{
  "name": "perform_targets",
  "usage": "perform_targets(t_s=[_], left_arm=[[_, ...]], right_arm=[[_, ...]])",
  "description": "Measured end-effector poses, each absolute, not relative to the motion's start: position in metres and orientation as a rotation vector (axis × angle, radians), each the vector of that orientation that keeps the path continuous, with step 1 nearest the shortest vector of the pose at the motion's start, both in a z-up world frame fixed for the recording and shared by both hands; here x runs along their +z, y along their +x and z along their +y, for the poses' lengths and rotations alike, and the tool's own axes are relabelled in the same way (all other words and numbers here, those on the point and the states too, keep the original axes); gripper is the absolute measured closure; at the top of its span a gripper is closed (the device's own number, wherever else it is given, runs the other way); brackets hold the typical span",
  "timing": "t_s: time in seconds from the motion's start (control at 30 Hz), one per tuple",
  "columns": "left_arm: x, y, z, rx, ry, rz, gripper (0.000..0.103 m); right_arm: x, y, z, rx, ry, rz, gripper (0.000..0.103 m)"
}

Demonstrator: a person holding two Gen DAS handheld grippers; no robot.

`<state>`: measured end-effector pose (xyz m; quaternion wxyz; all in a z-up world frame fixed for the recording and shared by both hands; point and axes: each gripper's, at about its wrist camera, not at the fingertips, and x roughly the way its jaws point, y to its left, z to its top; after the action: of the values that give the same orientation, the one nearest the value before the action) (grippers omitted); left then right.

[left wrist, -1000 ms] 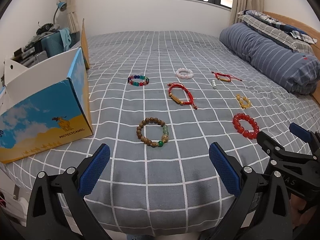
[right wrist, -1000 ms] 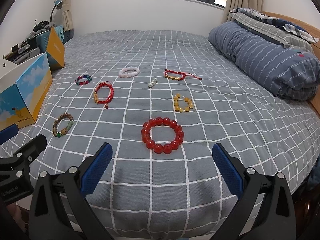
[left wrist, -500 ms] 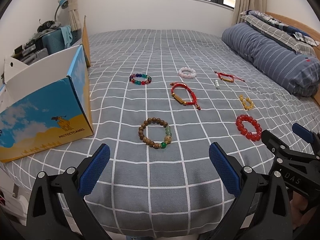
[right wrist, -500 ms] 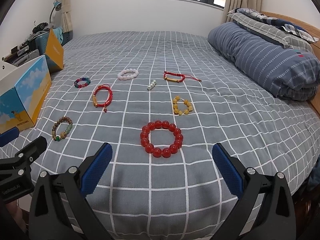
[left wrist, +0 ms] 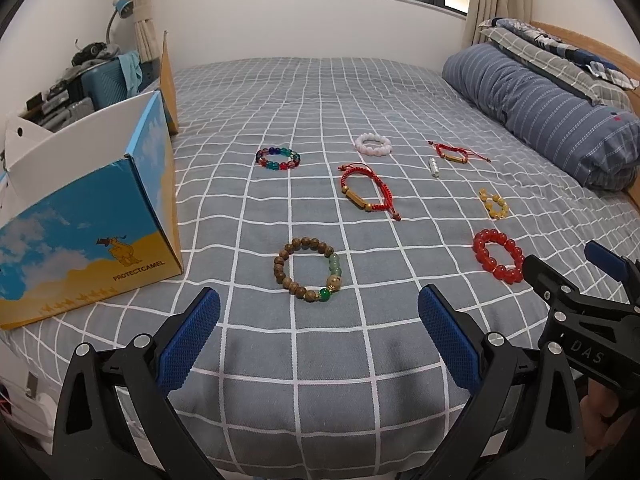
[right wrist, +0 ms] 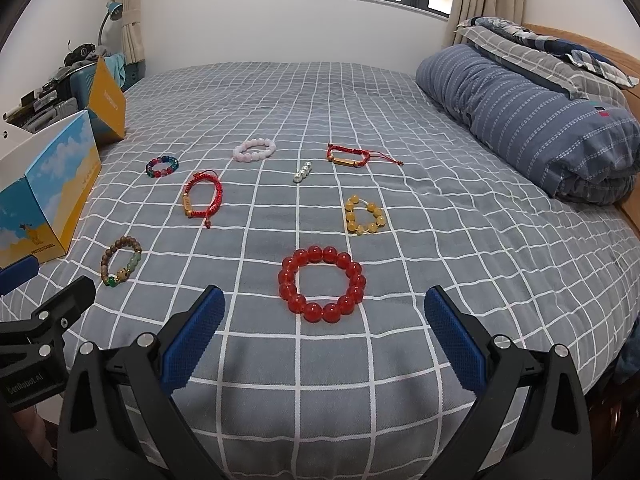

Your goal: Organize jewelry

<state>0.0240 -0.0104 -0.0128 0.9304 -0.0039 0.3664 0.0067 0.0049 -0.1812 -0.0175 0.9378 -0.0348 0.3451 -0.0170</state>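
Several bracelets lie on the grey checked bed. A brown wooden bead bracelet (left wrist: pixel 309 275) (right wrist: pixel 121 261) lies just beyond my open, empty left gripper (left wrist: pixel 319 338). A big red bead bracelet (right wrist: pixel 322 283) (left wrist: pixel 498 255) lies just beyond my open, empty right gripper (right wrist: pixel 325 338). Farther off lie a red cord bracelet (left wrist: pixel 368 193) (right wrist: pixel 202 199), a yellow bead bracelet (right wrist: pixel 363 215), a multicolour bead bracelet (left wrist: pixel 278 158), a white bead bracelet (left wrist: pixel 373 144), a small silver piece (right wrist: pixel 302 171) and a second red cord bracelet (right wrist: pixel 347 157).
An open blue and yellow cardboard box (left wrist: pixel 88 216) (right wrist: pixel 44 196) stands at the bed's left edge. A rolled striped quilt (right wrist: pixel 532 120) and pillows lie along the right side. A lamp and clutter stand at the far left (left wrist: pixel 100 60). The bed's near edge is just below both grippers.
Both grippers have moved slightly closer to the bed and the bracelets; the view has tilted down a little. Jaws stay open. No bracelet has moved.
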Motion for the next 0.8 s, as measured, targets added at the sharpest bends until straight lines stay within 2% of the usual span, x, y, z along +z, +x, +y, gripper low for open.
perform_targets(t_s=[0.27, 0.53, 0.8], left_arm=[[-0.008, 0.035, -0.011, 0.019, 0.005, 0.743, 0.006], [0.037, 0.068, -0.007, 0.035, -0.002, 0.727, 0.006], [0.065, 0.149, -0.002, 0.046, -0.058, 0.806, 0.006]], right_arm=[[-0.014, 0.014, -0.180, -0.044, -0.086, 0.693, 0.007], [0.026, 0.043, -0.183, -0.044, -0.086, 0.676, 0.007], [0.063, 0.111, -0.173, -0.011, -0.072, 0.740, 0.007]])
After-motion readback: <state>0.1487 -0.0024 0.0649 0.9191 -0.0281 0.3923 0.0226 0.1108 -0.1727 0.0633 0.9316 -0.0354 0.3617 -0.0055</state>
